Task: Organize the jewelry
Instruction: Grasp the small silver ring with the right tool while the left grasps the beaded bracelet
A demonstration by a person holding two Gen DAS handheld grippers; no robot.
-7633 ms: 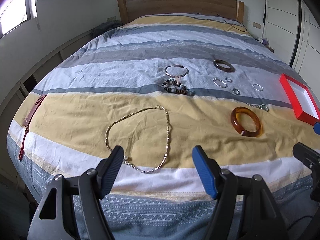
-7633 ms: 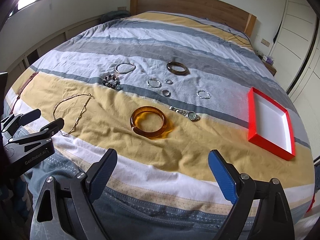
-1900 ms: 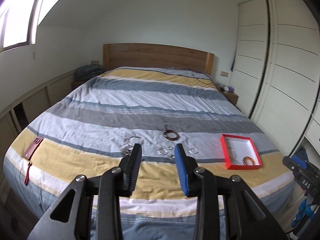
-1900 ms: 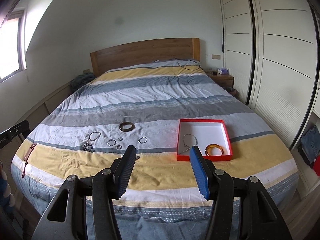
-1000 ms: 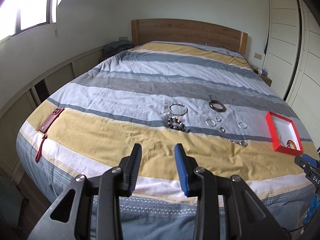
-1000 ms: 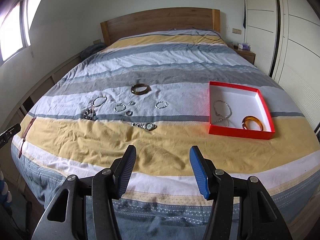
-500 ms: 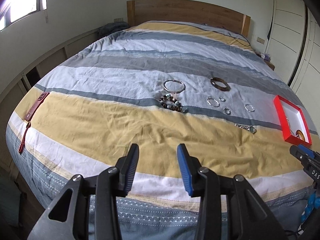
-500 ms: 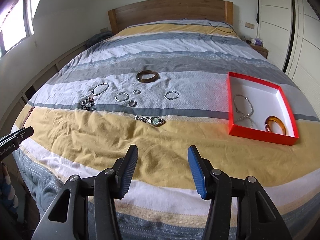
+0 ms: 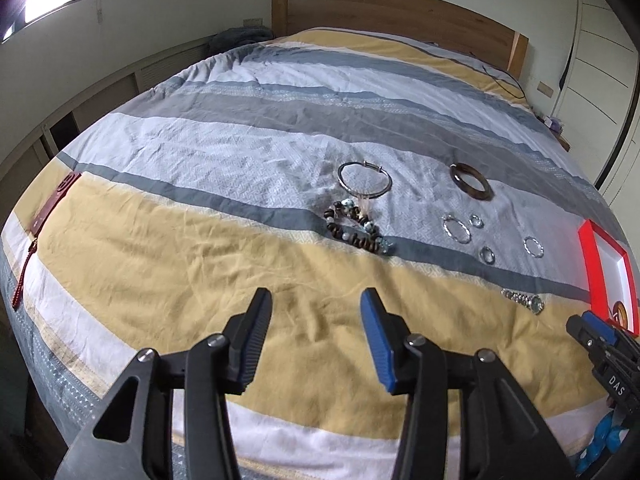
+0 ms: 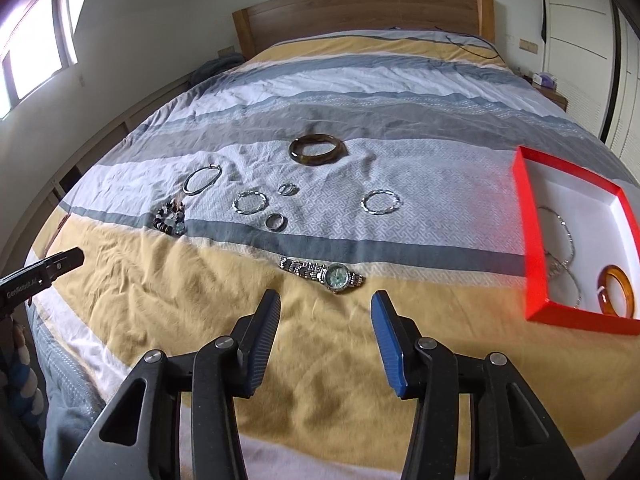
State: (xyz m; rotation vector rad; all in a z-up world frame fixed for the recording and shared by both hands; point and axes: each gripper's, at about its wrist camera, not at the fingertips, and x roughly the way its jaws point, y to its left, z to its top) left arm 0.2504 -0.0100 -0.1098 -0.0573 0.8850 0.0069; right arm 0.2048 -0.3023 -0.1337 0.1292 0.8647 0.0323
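Note:
On the striped bed cover lie a beaded bracelet (image 9: 356,228), a silver bangle (image 9: 339,176), a dark bangle (image 10: 316,161), several small silver rings (image 10: 276,222) and a silver watch (image 10: 324,274). The red box (image 10: 528,232) at the right holds an amber bangle (image 10: 602,292) and a chain necklace (image 10: 568,240). My left gripper (image 9: 315,296) hovers over the yellow stripe short of the beaded bracelet, its jaws opening with nothing between them. My right gripper (image 10: 326,296) hangs just short of the watch, its jaws closing a little on nothing.
A dark red strap (image 9: 52,208) lies at the bed's left edge. The wooden headboard (image 10: 360,12) stands at the far end, with a black cable (image 10: 472,46) on the cover near it. White wardrobe doors (image 10: 580,40) line the right side.
Both grippers have come forward and down toward the bed, so the jewelry looks larger. The left jaws have widened and the right jaws have narrowed slightly. The necklace and amber bangle now lie in the box.

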